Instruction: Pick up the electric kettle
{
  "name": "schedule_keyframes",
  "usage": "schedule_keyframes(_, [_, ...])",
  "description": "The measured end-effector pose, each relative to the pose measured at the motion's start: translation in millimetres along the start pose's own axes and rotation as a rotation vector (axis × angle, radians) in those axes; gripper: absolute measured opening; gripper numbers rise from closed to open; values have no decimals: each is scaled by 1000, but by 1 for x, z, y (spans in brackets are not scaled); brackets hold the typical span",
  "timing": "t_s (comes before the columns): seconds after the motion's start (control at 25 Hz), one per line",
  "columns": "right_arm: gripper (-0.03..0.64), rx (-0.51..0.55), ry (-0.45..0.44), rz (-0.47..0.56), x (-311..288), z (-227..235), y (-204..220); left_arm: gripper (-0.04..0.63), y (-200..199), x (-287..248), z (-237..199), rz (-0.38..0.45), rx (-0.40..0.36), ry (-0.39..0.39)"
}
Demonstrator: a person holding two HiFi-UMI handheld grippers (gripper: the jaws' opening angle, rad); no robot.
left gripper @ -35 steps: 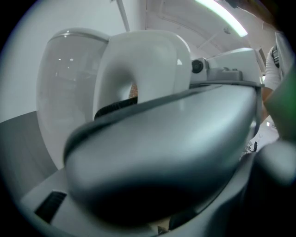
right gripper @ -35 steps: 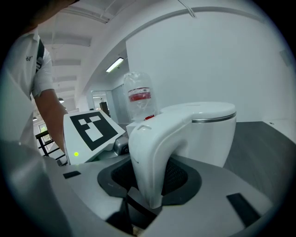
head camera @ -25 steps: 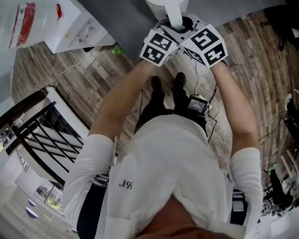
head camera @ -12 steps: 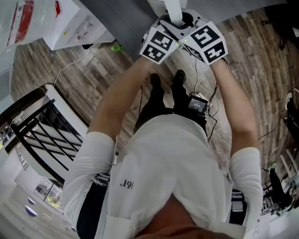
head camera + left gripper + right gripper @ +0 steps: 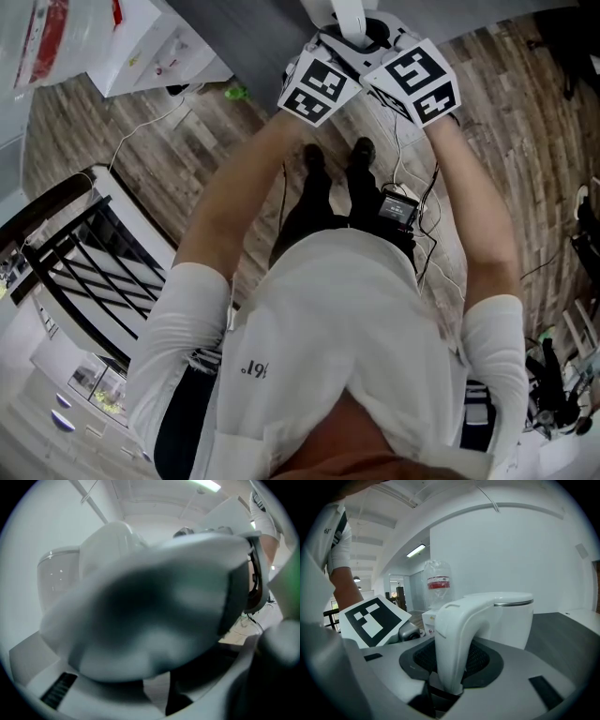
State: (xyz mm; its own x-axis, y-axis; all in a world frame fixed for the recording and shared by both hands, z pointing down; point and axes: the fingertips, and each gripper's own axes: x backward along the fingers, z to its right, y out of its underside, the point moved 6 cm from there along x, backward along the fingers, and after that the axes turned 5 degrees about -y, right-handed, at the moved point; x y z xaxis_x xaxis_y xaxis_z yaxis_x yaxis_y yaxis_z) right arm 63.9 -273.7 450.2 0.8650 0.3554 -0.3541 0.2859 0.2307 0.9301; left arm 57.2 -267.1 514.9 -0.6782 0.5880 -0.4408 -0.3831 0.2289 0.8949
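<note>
Little has moved since a second ago. From the head view both hands sit where they did at the kettle, and only the left gripper differs. Its marker cube has rolled slightly and its jaws have just been closing. What they close on is unclear. In the left gripper view a blurred grey mass lies right over the fingers and fills most of the picture, so I cannot tell whether the pads press on anything. Beyond those fingers, up and to their left, a pale body looks like the electric kettle.

Its handle, a white arch, stands upright between the fingers of the right gripper, with its foot deep in the throat of the jaws. That gripper looks clamped on it, jaws held fairly wide by the handle's thickness. The kettle's body sits just ahead of the fingertips, lid on, resting on the dark counter.

I judge the step in hand to be securing the grasp before the lift, and the kettle is still down on the counter. The next move calls for a straight upward pull by the right hand. It should be kept level, since the load hangs forward of the fingers. The left gripper should either settle its own hold or stay clear.
</note>
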Motion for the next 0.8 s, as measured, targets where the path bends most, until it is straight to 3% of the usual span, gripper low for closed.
schedule_keyframes(0.8, [137, 72, -2, 50, 21, -18, -43, 97, -42, 31, 2, 23, -46, -32])
